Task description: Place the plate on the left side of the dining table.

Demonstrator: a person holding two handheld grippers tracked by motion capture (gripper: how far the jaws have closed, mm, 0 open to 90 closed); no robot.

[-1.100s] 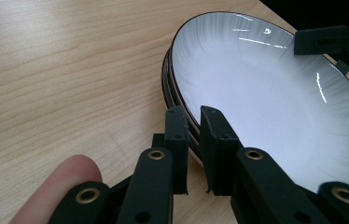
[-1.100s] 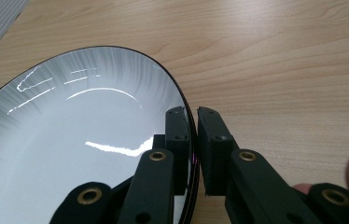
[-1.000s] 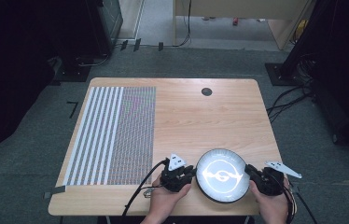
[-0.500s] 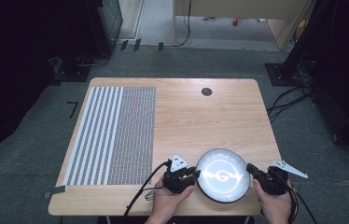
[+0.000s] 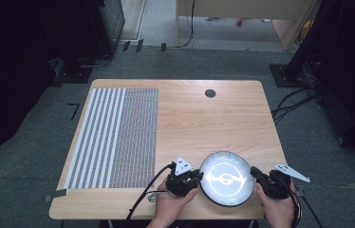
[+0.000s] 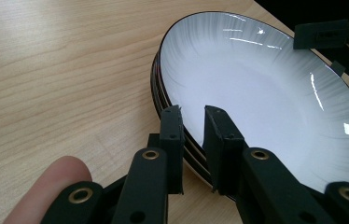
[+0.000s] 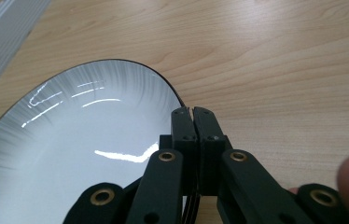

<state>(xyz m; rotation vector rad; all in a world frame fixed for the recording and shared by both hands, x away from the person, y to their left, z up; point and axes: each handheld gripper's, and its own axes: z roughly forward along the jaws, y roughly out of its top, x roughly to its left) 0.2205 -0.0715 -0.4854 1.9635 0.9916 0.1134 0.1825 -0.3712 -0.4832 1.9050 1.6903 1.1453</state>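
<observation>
Field notes. A stack of white plates (image 5: pixel 226 178) with dark rims sits near the front edge of the wooden surface (image 5: pixel 204 118), toward the person's right of centre; in the left gripper view several rims show one under another, so it is a stack and not a single plate. The left gripper (image 5: pixel 192 176) meets the stack at its 9 o'clock edge, the right gripper (image 5: pixel 256 174) at its 3 o'clock edge, so the plates lie straight between the two, each hand equally near. Left jaws: one pad inside the top plate's rim, one outside, rim (image 6: pixel 189 135) between them with a narrow gap showing; the pads look drawn in on the rim, and they have just been closing a little further. Right jaws: pressed nearly together, clamped on the thin rim (image 7: pixel 182 100) at the far side. Being round, the stack has no long axis; what counts is the line from 9 to 3 through its centre, on which both grips sit opposite each other. My judgement: the next move is a level two-handed lift, and it turns on both hands rising together so the stack does not tip. A striped mat (image 5: pixel 114 137) lies at 10 o'clock from the plates, well apart. A small dark disc (image 5: pixel 210 93) sits at 12 o'clock, near the far edge.
</observation>
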